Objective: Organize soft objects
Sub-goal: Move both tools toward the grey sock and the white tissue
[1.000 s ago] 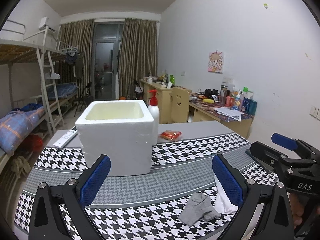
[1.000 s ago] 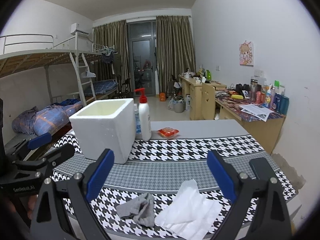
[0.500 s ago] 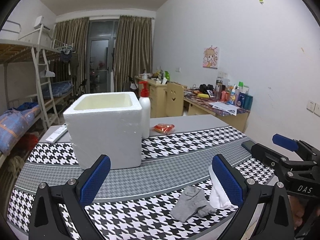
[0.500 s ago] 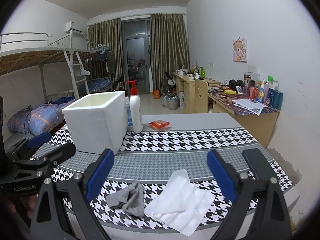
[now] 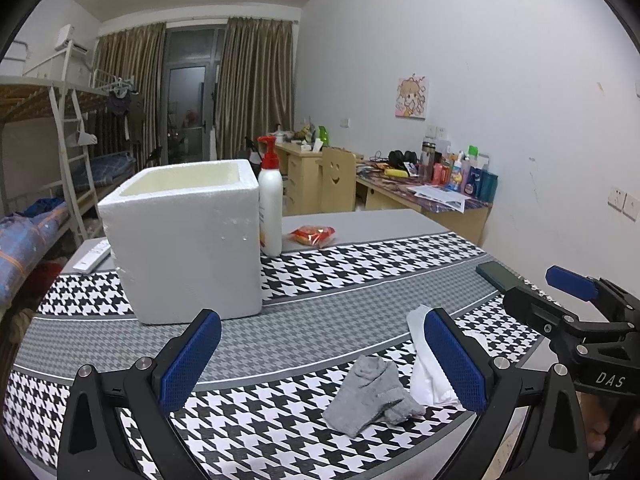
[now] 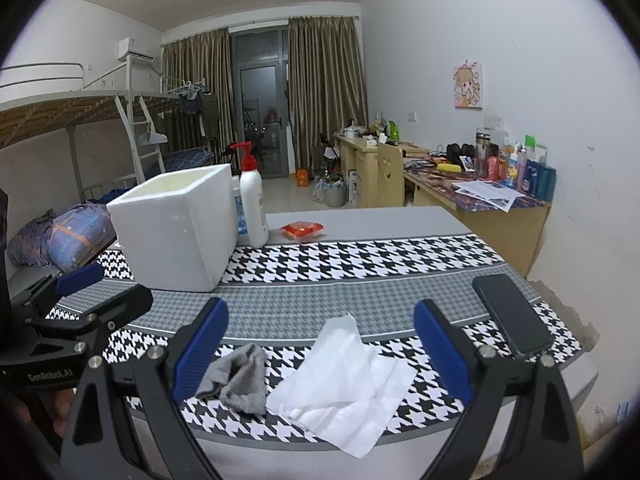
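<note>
Jaws: left gripper (image 5: 322, 354) and right gripper (image 6: 320, 346) both spread wide, empty.
Sock (image 6: 236, 380): pinch its bunched middle.
Tissue (image 6: 344, 380): probably flimsy; grip gently.
Box (image 6: 180, 224): likely destination.

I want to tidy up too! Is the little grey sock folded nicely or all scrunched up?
Scrunched up. The grey sock lies in a crumpled, bunched lump on the checked tablecloth, beside the white tissue, with no neat fold.

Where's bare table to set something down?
Free: the grey band between the white foam box and crumpled grey sock; also the plain grey top right of the red snack packet. Crowded: near edge, with the sock, white tissue and black phone.
</note>
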Tool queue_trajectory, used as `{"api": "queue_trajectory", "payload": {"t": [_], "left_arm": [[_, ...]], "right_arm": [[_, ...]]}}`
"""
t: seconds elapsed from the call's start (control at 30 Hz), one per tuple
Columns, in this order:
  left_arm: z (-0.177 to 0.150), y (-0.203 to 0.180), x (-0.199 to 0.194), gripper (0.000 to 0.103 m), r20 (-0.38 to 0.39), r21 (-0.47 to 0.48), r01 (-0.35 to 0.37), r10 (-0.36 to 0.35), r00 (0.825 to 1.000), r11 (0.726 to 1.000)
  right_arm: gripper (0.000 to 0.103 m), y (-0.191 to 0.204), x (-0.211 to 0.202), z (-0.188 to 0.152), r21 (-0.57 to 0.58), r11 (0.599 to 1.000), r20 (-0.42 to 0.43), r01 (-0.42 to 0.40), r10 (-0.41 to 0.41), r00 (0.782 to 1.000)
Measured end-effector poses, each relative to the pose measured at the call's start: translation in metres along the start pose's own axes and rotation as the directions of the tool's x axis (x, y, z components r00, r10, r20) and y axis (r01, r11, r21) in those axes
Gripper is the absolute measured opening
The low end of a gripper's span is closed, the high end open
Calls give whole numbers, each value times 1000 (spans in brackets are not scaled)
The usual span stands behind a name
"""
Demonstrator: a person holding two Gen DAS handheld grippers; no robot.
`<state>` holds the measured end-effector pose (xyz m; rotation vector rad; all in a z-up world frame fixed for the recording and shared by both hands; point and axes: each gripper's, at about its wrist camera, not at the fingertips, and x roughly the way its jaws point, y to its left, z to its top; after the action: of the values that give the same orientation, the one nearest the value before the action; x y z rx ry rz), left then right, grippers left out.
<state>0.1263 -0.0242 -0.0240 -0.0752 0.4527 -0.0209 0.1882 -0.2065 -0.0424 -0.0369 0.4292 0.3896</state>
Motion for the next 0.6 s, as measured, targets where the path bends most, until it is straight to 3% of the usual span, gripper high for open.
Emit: {"api": "queue_trajectory", "payload": {"t": [0.6], "left_arm": [[-9,-15,21,102,-53,27,28,-26,998,999]], "right_arm": [[96,-14,7,-14,24,999,-45,24,-22,999]]}}
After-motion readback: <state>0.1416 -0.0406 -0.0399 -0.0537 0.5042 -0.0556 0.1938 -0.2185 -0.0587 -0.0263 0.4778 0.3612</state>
